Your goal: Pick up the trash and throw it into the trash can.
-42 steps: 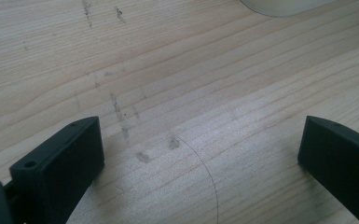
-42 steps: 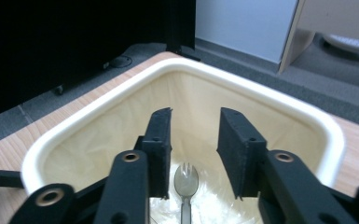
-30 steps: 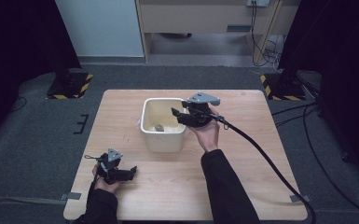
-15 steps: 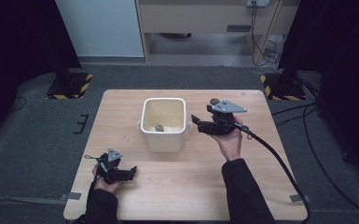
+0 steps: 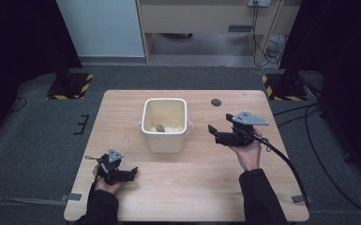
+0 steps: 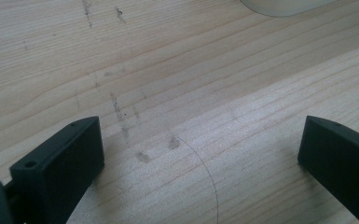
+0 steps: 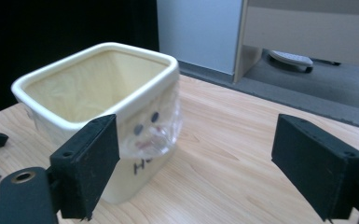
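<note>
Meanwhile, a cream square tub (image 5: 164,124) is seen standing toward the far edge of the wooden worktop (image 5: 192,187), a small dark lump (image 5: 160,127) lying inside. The right gripper (image 5: 214,132), fingers spread wide and empty, is held just beside it; the left gripper (image 5: 130,174), also spread, rests near the front-left corner. A careless sideways sweep could knock the tub over.

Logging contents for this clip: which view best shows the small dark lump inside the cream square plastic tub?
The high view: it looks down into the cream square plastic tub and shows the small dark lump on its floor. The right gripper view sees the tub's side and rim, not the lump. The left gripper view catches a sliver of the tub's base.
</note>
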`<state>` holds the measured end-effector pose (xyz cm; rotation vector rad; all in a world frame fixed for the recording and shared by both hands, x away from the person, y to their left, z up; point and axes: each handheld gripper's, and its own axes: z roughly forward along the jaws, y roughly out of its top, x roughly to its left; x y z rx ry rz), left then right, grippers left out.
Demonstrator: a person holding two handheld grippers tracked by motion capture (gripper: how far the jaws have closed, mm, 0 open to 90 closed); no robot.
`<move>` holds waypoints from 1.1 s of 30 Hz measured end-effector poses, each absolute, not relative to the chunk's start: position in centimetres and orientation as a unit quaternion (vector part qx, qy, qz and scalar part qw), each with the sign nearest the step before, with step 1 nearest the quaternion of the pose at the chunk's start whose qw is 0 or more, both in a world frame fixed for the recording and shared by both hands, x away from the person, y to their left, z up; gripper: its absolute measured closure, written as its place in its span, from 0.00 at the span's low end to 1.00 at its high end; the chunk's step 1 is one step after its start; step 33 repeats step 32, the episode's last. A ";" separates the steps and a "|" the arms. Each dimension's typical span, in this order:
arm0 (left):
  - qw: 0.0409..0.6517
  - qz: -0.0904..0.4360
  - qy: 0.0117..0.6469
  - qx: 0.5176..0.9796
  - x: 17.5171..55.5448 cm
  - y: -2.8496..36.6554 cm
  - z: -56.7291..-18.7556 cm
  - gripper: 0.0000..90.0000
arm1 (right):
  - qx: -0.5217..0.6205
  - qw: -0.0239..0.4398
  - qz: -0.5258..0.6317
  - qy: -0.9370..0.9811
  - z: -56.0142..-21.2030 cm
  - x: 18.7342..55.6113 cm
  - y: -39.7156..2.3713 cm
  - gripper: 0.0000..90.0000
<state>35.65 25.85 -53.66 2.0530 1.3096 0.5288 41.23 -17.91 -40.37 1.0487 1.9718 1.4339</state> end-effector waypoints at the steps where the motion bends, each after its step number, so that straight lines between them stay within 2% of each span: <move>1: 0.319 0.201 0.498 0.781 35.6 25.8 -53.7 0.00 | 0.389 0.243 0.521 0.720 -40.7 40.9 -18.7 0.14; 13: 0.319 0.202 0.499 0.780 35.6 25.8 -53.7 0.00 | 0.436 0.243 0.475 0.725 -44.8 38.9 -23.0 0.07; 21: 0.319 0.202 0.499 0.780 35.6 25.8 -53.7 0.00 | 0.475 0.218 0.441 0.729 -48.8 37.9 -25.7 0.07; 33: 0.319 0.202 0.499 0.780 35.6 25.8 -53.7 0.00 | 0.524 0.215 0.364 0.739 -52.1 37.0 -29.0 0.06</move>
